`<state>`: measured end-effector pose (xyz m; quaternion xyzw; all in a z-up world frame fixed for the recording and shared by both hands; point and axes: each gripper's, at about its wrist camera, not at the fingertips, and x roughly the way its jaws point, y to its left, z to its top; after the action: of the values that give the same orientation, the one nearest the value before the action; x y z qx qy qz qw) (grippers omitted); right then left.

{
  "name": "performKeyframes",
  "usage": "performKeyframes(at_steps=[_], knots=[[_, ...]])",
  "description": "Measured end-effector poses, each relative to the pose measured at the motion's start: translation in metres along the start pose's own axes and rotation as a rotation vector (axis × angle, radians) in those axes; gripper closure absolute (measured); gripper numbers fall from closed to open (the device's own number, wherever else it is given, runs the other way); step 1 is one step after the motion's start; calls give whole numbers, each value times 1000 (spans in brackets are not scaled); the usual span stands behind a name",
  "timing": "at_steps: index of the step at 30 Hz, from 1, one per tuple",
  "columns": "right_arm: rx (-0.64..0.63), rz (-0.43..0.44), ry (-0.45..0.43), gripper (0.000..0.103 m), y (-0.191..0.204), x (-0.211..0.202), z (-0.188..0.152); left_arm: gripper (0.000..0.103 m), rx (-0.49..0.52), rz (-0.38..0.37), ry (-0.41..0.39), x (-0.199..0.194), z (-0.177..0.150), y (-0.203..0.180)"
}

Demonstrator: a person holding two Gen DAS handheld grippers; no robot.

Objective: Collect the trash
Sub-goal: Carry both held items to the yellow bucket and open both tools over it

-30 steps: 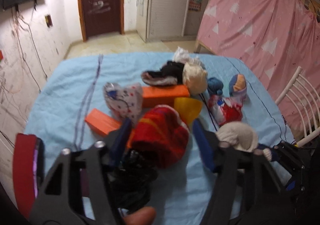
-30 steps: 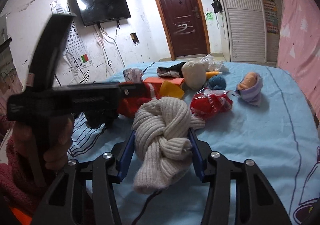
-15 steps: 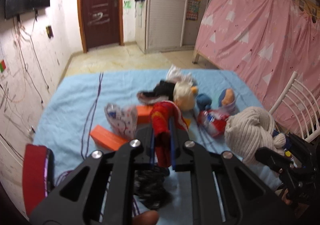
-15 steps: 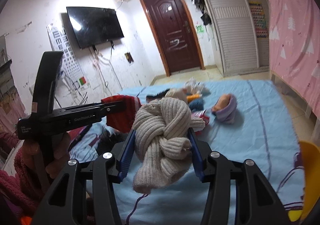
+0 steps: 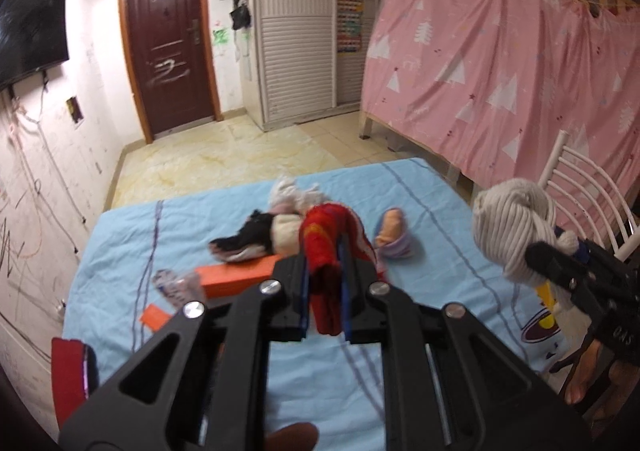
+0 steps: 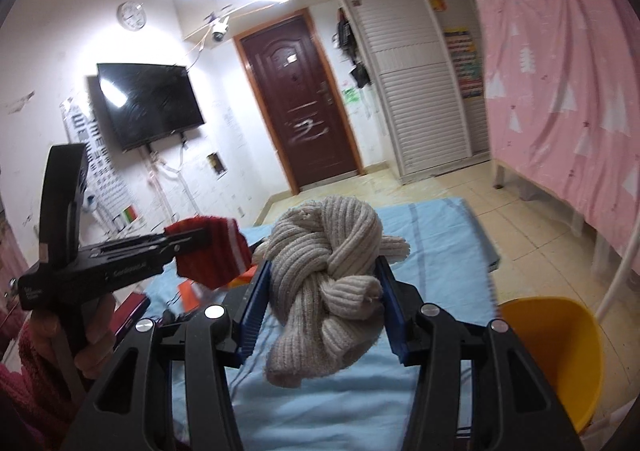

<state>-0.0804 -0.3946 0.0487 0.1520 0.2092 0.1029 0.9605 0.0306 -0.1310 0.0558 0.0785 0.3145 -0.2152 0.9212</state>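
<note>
My left gripper (image 5: 325,283) is shut on a red knitted cloth (image 5: 326,247) and holds it above the blue bed sheet (image 5: 120,247). It also shows in the right wrist view (image 6: 208,255). My right gripper (image 6: 324,299) is shut on a knotted beige knitted cloth (image 6: 328,275), which also shows at the right of the left wrist view (image 5: 512,227). A yellow bin (image 6: 556,355) stands at the lower right, beside the bed. More items lie on the sheet: a black and white cloth (image 5: 248,239), an orange box (image 5: 236,279), a purple bundle (image 5: 394,235).
A white chair (image 5: 588,191) stands right of the bed. A pink curtain (image 5: 500,71) hangs at the right. A brown door (image 5: 168,39) and a white wardrobe (image 5: 296,31) are at the far wall. A red phone-like object (image 5: 72,375) lies at the lower left.
Both grippers have risen higher above the bed with their cloths. The views tilted up and the yellow bin came more fully into the right wrist view.
</note>
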Motion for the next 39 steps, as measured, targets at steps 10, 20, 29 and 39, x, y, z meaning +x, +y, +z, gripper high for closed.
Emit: performKeyframes(at_steps=[10, 20, 29, 39], knots=[[80, -140, -41, 58, -56, -26, 2, 93, 95, -89, 14, 12, 15, -68], [170, -318, -47, 58, -124, -44, -10, 93, 154, -269, 59, 44, 27, -147], [273, -383, 15, 57, -175, -33, -26, 92, 193, -327, 113, 86, 36, -221], [352, -398, 42, 50, -211, -28, -37, 47, 188, -315, 174, 112, 36, -245]])
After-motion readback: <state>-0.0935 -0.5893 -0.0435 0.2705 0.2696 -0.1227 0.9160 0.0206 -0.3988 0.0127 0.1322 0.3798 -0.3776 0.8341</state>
